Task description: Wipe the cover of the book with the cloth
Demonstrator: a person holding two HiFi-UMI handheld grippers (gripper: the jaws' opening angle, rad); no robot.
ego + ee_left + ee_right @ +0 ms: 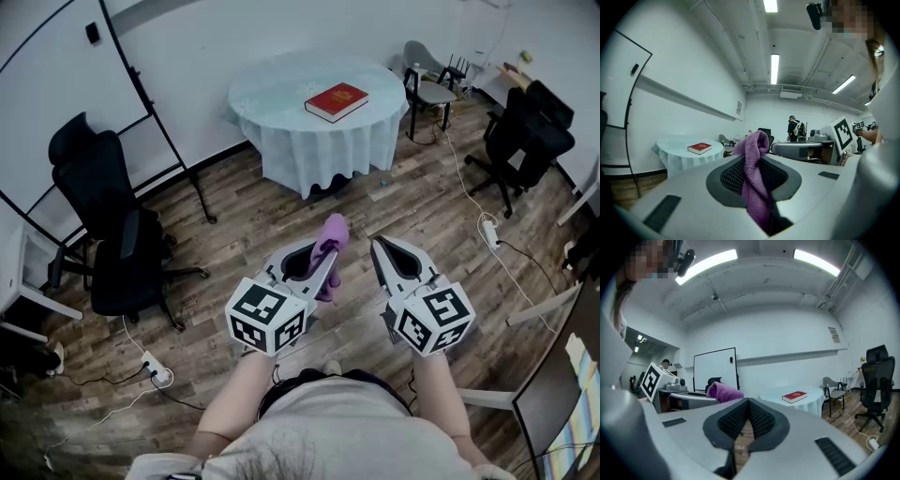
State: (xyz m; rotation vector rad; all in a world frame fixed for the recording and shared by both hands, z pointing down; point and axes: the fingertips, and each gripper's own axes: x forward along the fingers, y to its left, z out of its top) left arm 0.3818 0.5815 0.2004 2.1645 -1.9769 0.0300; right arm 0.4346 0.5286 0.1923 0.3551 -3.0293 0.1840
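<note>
Head view: The left hand-held gripper [319,258] is clamped on the purple cloth [330,234]. The right hand-held gripper [386,251] is closed and empty. Both sit close to the person's body, well apart from the red book [337,101], which lies flat on the round surface [267,98]. Wiping looks not yet begun.
Left gripper view: The jaws pinch the cloth mid-length, so a fold sticks out in front, likely to meet the cover first. The book [699,148] is ahead, to the left.
Right gripper view: The pads meet at the tips and only floor shows through the slit. This hand-held gripper is probably kept free to steady the book [794,396].
</note>
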